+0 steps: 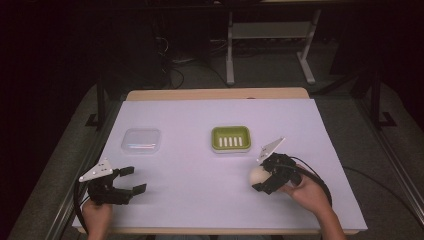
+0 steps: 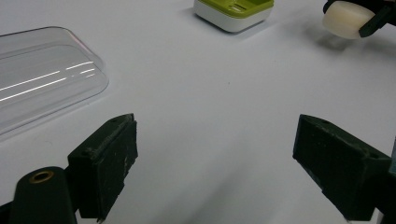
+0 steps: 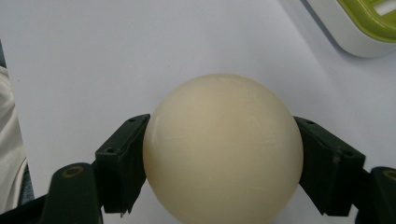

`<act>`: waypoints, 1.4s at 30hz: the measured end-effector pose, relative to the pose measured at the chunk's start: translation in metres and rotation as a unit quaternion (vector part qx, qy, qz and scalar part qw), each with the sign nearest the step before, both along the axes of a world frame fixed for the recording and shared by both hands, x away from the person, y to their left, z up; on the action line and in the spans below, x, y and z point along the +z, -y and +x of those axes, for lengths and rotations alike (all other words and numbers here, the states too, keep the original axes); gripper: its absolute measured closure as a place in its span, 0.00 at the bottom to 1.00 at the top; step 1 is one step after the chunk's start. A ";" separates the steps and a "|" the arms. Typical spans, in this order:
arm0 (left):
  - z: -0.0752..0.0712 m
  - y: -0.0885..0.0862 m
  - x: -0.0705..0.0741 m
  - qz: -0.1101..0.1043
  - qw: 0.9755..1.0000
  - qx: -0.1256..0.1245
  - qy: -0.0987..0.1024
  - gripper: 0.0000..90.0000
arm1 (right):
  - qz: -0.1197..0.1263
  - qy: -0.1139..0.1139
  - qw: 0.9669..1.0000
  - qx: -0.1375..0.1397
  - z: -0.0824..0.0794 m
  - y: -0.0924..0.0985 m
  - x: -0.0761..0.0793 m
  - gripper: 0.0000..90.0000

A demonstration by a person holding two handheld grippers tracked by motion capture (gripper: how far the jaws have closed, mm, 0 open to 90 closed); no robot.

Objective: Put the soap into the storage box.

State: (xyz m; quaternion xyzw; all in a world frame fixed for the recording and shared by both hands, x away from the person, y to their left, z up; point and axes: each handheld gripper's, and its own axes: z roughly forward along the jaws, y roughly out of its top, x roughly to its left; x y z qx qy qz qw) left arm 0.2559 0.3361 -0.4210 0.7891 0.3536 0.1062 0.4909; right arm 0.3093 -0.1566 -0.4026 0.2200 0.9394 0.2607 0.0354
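Jaws of the right gripper are clamped on a cream-coloured, smooth rounded soap bar, one black jaw pressed against each side of it (the contact is plain in the right gripper view, where the bar sits squarely between the two jaws). Seen from the high view, this gripper is at the right front part of the white surface, held by the person's right hand, with the bar just in front of and to the right of a green, slotted soap dish with a white base, near it but apart from it.

Jaws of the left gripper are spread wide with nothing between them; the left gripper view shows bare white surface in the gap. This gripper is at the left front part of the surface, held by the person's left hand.

A clear, rectangular plastic lid with rounded corners lies flat on the surface beyond the left gripper, well to the left of the green dish. In the left gripper view the lid lies ahead and to the left, the dish lies farther off at the top, and the cream bar appears at the top right, gripped by the other gripper.
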 end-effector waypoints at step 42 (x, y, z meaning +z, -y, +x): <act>0.000 0.000 -0.001 0.001 1.000 -0.002 -0.004 0.15 | -0.021 -0.004 0.999 0.028 0.039 -0.035 0.024 0.27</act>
